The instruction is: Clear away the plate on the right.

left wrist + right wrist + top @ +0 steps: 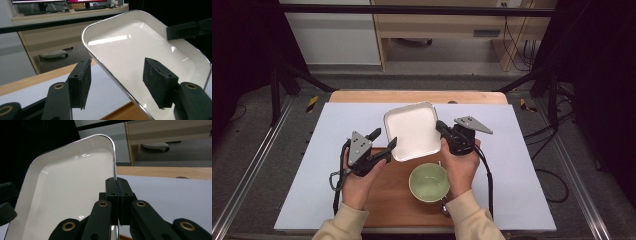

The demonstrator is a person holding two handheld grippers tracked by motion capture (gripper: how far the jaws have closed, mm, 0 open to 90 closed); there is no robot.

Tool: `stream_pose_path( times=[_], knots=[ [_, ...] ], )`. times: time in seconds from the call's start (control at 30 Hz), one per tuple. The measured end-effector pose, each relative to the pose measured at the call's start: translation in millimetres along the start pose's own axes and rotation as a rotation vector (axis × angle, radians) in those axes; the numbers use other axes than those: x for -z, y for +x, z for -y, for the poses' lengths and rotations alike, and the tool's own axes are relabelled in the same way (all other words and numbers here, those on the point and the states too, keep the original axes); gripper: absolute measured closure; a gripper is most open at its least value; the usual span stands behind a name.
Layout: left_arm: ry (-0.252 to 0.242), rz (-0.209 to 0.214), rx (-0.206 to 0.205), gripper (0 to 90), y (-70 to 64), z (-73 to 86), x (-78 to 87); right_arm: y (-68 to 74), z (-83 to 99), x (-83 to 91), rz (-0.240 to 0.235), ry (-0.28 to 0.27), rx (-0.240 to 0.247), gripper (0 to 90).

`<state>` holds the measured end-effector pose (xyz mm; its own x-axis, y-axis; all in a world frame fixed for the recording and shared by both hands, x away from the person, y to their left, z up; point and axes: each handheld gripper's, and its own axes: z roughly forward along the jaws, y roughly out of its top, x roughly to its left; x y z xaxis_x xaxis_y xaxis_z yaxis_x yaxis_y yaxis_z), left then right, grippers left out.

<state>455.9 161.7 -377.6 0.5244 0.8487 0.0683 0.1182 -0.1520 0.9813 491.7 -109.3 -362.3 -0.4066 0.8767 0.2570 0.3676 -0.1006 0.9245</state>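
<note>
Pale blue mat over a wooden table: white tray (pixel 411 131) held tilted up between my two grippers.
My right gripper (pixel 116 195) is clenched on the tray's right rim; my left gripper (pixel 120 82) gapes, one jaw under and one over the near-left rim, nearest the next bite. I read no writing anywhere.

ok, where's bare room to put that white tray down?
Free: the pale mat left of the white tray, and the mat's right side past the right gripper. Also the back strip before the wooden table edge. Crowded: the wooden board, which carries the green bowl, with both hands and the left gripper there.
</note>
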Motion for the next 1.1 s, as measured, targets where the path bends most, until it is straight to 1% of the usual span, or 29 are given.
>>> stream_pose_path(
  times=[0.03,0.13,0.17,0.23,0.3,0.37,0.4,0.43,0.47,0.5,0.57,0.63,0.77,0.87,0.9,0.97,1.03,1.1],
  knots=[
    [0.011,-0.011,0.005,41.7,-0.4,-0.9,-2.7,-0.4,0.2,-0.5,0.001,-0.002,-0.004,89.2],
    [0.023,-0.032,0.02,44.0,-1.2,0.6,-7.9,-0.9,0.3,-1.5,0.008,-0.004,-0.007,89.2],
    [0.025,-0.037,0.031,44.5,-1.1,2.4,-9.7,-1.1,0.2,-1.4,0.009,-0.002,-0.009,89.2],
    [0.022,-0.035,0.05,44.6,-0.6,4.7,-12.2,-1.5,-0.2,-1.4,0.013,-0.007,-0.014,89.3],
    [0.026,-0.046,0.039,43.7,-1.4,6.4,-14.0,-1.5,-0.3,-1.3,0.016,-0.01,-0.016,89.2],
    [0.02,-0.046,0.06,44.9,-1.9,7.2,-16.0,-1.1,-0.2,-1.6,0.02,-0.014,-0.017,89.2],
    [0.017,-0.05,0.062,46.4,-2.2,7.2,-16.6,-0.7,0.0,-1.8,0.023,-0.014,-0.016,89.2],
    [0.016,-0.051,0.065,49.4,-2.4,7.0,-17.1,0.1,0.2,-1.9,0.025,-0.015,-0.019,89.3],
    [0.012,-0.047,0.079,51.9,-2.1,6.9,-18.1,0.6,0.4,-2.2,0.025,-0.016,-0.018,89.2],
    [0.009,-0.045,0.088,56.7,-1.7,7.0,-18.7,1.5,0.8,-2.7,0.026,-0.017,-0.017,89.2],
    [0.002,-0.056,0.131,62.5,0.2,7.2,-19.7,3.1,1.3,-3.3,0.03,-0.016,-0.021,89.2],
    [-0.011,-0.074,0.157,68.8,2.5,7.1,-19.1,3.8,2.1,-4.0,0.036,-0.014,-0.021,89.2],
    [-0.026,-0.123,0.175,76.8,4.5,5.9,-19.7,7.5,5.8,-5.8,0.035,0.007,-0.021,88.8],
    [-0.039,-0.145,0.173,81.4,5.6,4.3,-20.5,10.4,7.6,-5.9,0.039,0.016,-0.007,88.7],
    [-0.05,-0.153,0.172,82.7,5.8,3.2,-20.4,11.1,8.1,-6.3,0.041,0.022,-0.004,88.6],
    [-0.071,-0.16,0.162,85.2,5.8,1.1,-20.1,12.5,9.0,-6.8,0.036,0.026,-0.002,88.6],
    [-0.092,-0.161,0.166,87.9,7.2,-1.9,-18.6,13.5,10.0,-7.3,0.029,0.025,0.002,88.6],
    [-0.099,-0.165,0.161,88.8,8.2,-3.7,-17.7,14.8,11.0,-8.0,0.02,0.027,0.006,88.3]
  ],
)
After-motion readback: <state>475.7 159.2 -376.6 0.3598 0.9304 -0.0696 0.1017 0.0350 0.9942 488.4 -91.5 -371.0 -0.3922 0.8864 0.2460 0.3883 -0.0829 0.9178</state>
